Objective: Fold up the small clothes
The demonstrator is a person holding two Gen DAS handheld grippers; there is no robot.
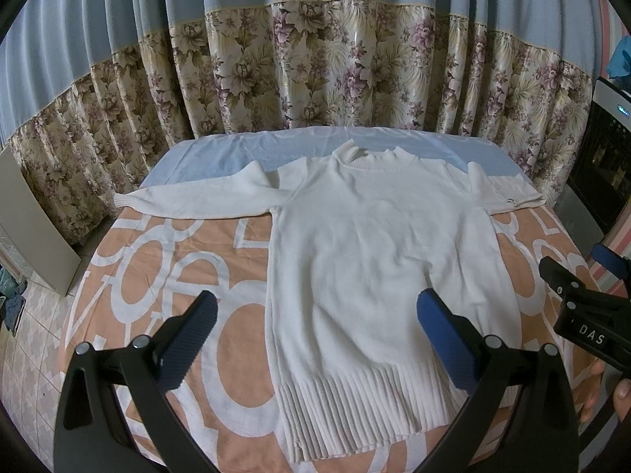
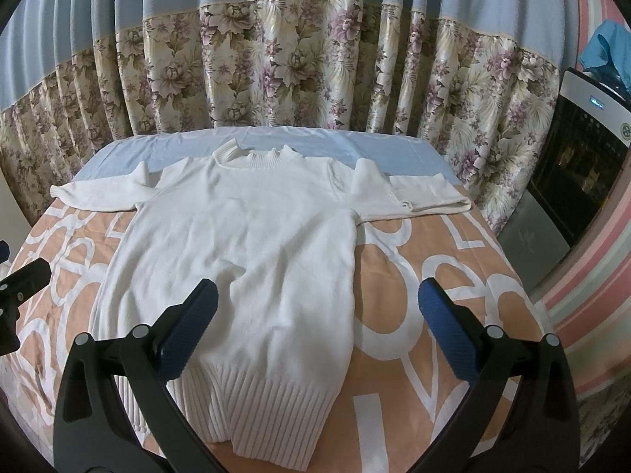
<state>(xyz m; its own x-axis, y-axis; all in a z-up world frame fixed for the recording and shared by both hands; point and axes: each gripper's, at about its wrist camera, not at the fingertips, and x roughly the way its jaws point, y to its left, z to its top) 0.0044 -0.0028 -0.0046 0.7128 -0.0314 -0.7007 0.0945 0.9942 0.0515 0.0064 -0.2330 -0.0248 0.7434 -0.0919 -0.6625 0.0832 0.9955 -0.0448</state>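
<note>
I have the white sweater lying flat at frame centre on the patterned bed, sleeves out. Left tool and right tool hover spread wide, empty. The knit looks soft and floppy; I'd pinch a sleeve cuff or shoulder.

white sweater, floral curtain (blue-topped)

- Your sweater is soft white knit, matt and slightly fuzzy, with ribbed hem and collar.
- The bed cover under it is matt printed cloth.
- The curtain behind has a glossy, satiny floral band.
- Your left gripper and right gripper are matt black plastic with ridged blue pads.
</note>
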